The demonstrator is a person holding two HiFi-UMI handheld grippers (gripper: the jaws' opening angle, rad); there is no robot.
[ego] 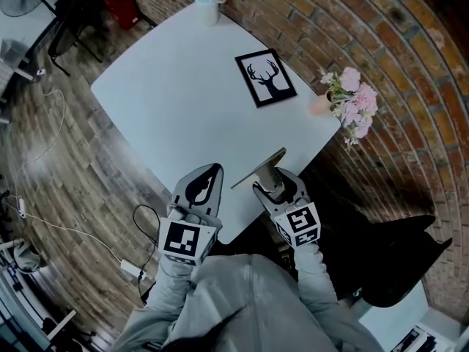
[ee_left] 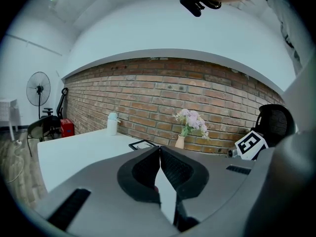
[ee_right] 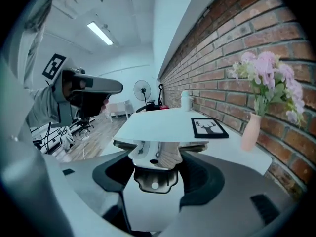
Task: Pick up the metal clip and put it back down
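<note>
My right gripper [ego: 270, 186] is shut on the metal clip [ego: 258, 169], which shows as a thin tan-edged strip over the near edge of the white table [ego: 183, 101]. In the right gripper view the shiny clip [ee_right: 155, 158] sits between the jaws of the right gripper [ee_right: 157, 164], its wide flat edge level and lifted off the tabletop. To its left, my left gripper [ego: 208, 173] hovers over the table's near edge, shut and holding nothing. In the left gripper view the pads of that gripper [ee_left: 159, 151] meet at the tips.
A black-framed deer picture [ego: 265, 77] lies on the far right of the table. A pale cup [ego: 207, 0] stands at the far corner, and a vase of pink flowers [ego: 350, 101] by the brick wall. A black chair [ego: 399, 262] is at the right.
</note>
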